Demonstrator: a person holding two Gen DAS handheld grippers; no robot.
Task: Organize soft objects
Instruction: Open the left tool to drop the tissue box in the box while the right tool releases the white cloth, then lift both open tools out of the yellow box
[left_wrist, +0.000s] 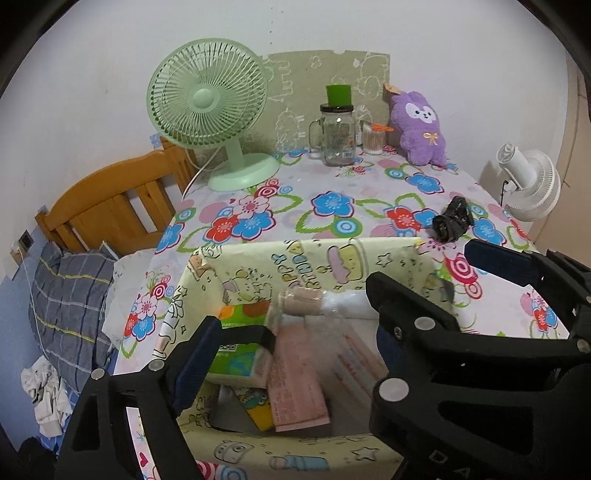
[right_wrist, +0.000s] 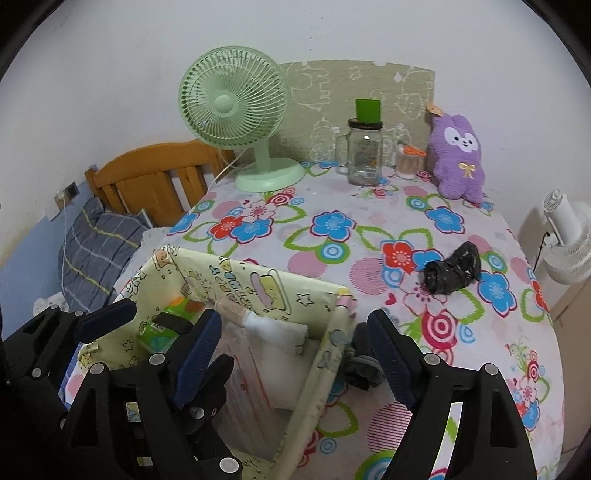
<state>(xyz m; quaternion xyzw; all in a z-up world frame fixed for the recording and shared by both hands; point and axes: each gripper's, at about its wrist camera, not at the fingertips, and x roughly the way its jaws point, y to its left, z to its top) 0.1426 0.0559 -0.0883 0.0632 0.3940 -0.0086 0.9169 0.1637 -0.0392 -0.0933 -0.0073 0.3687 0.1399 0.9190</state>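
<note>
The right gripper (right_wrist: 291, 354) stands open over the right wall of the box (right_wrist: 321, 354), with one finger inside the box and the other outside it. The left gripper (right_wrist: 155, 325) is at the left side of the box, open too. Beyond the box, to its right, a black roll (right_wrist: 452, 271) lies on the flowered cloth (right_wrist: 332, 236), and a purple plush (right_wrist: 460, 162) stands far behind the box.

We see a desk (right_wrist: 369, 236) clothed in blue, red and pink flowers. On it stand a mint-green fan (right_wrist: 236, 110), a purple plush rabbit (right_wrist: 458, 162) and a pale-yellow cartoon-print box (left_wrist: 258, 266).
</note>
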